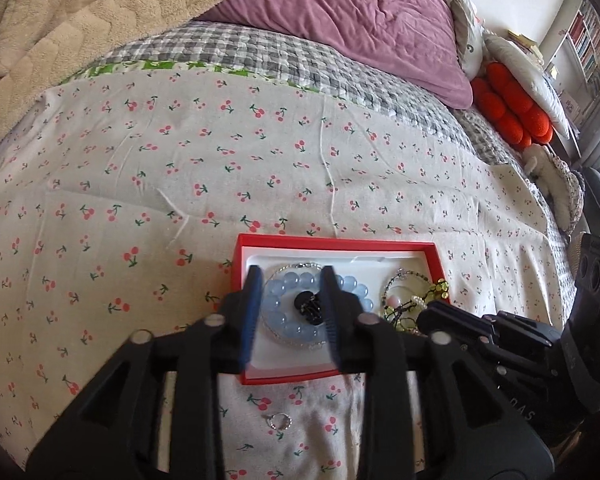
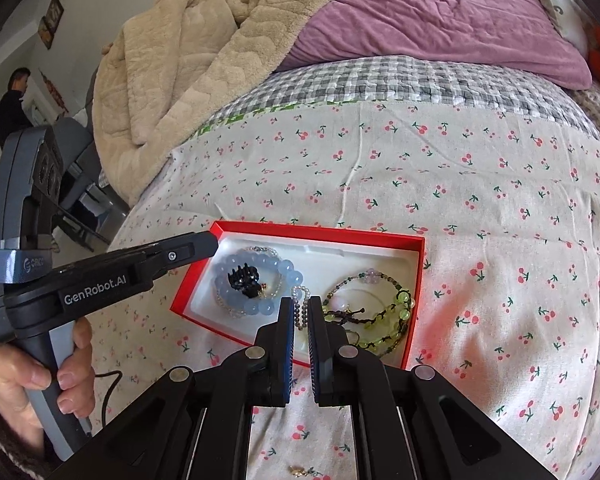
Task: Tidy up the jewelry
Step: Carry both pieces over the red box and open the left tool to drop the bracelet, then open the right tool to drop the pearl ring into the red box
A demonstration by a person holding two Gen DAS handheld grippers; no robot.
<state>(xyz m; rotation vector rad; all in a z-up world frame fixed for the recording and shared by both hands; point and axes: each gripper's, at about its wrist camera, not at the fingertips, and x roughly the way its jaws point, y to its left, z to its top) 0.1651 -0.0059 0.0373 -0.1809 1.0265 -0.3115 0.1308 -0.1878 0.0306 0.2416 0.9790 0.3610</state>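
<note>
Shallow red cardboard box with white insert [image 1: 434,258] on cherry-print bedsheet [image 1: 180,160]. Left gripper [image 1: 289,280] over box's left half, fingers parted, nothing between pads; pale blue glass bead bracelet [image 1: 284,285] beneath them, small black claw hair clip [image 1: 309,305] at its centre. Right gripper [image 2: 300,312] jaws narrow, slim gap showing; white pearl strand [image 2: 300,294] in that gap, contact unclear. Green bead bracelet [image 2: 396,312] at 3 o'clock from pearls. Silver ring [image 1: 278,421] on sheet, 6 o'clock from box

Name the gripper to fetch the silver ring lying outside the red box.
Left, probably: left gripper is open and empty with the silver ring close by; right gripper straddles the pearl strand.
</note>
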